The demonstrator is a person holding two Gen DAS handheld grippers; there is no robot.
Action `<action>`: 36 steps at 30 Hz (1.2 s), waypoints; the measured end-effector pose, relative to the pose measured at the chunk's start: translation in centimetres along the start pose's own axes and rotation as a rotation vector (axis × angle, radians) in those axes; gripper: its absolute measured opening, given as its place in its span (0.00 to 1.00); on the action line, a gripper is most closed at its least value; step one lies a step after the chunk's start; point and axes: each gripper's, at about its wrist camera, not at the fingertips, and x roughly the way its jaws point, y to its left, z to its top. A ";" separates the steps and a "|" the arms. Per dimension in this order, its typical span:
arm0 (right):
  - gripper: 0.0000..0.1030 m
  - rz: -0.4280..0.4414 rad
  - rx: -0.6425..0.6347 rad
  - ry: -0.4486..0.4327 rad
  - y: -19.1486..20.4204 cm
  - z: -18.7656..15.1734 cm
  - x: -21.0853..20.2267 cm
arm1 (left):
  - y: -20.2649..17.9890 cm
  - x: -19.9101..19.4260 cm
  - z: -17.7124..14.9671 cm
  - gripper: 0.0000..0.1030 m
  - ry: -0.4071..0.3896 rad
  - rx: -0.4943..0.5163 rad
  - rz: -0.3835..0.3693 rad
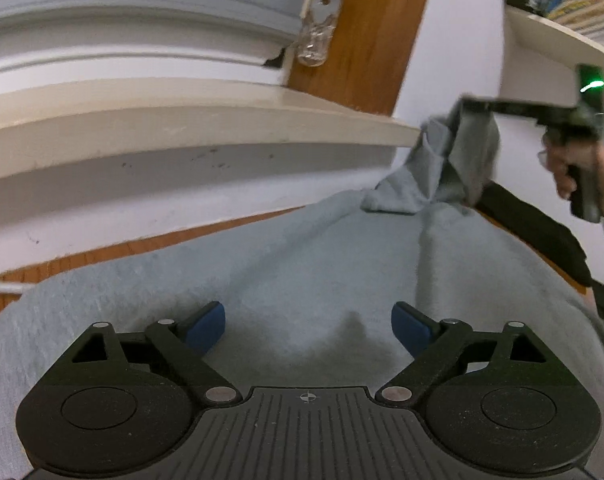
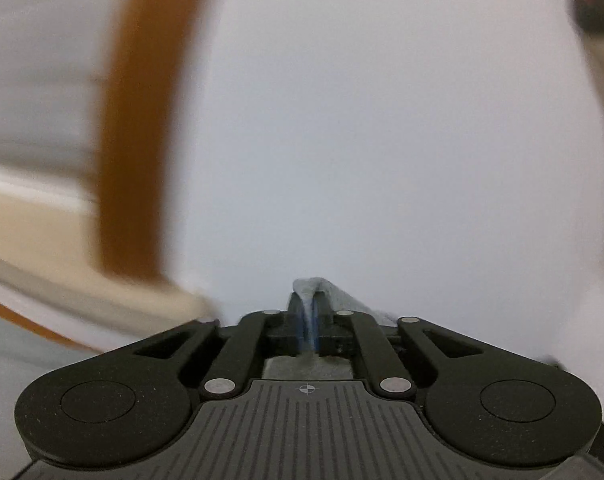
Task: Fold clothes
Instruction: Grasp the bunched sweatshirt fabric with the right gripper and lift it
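The left hand-held gripper [image 1: 308, 328] hangs low over a light grey garment [image 1: 286, 264] with its blue-padded fingers [image 1: 206, 326] spread wide and nothing between them; the garment lies spread across a wooden surface [image 1: 74, 260], covering most of it, so only a brown strip shows at the far left edge; the near part of the cloth is cut off by the gripper's own body. At the far right, the right hand-held gripper [image 1: 472, 105] is raised above the surface, pinching a bunched corner of the grey garment, which hangs down from it in loose folds; a hand [image 1: 578, 172] grips its handle, though motion blur softens that whole area. A dark garment or strap [image 1: 542, 232] lies along the right edge of the grey one, partly hidden and hard to identify. In the right wrist view the fingers are pressed together on a thin fold of grey cloth [image 2: 316, 288], which pokes out past the tips; everything beyond is heavily blurred, showing only a pale wall [image 2: 382, 140] and a brown wooden upright [image 2: 142, 120]. Behind the surface run a white sill [image 1: 182, 128] and a shelf [image 1: 562, 36] with indistinct items.
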 end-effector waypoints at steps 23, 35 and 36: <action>0.51 0.022 0.318 0.313 -4.2 -11.5 3.8 | 0.0 1.0 0.2 0.89 0.044 0.015 0.013; 0.30 0.194 0.258 0.123 -1.4 -5.2 4.3 | 0.0 1.1 0.3 0.89 0.050 0.014 0.009; 0.36 0.179 0.247 0.132 -1.5 -5.6 4.0 | 0.0 1.1 0.3 0.89 0.050 0.014 0.009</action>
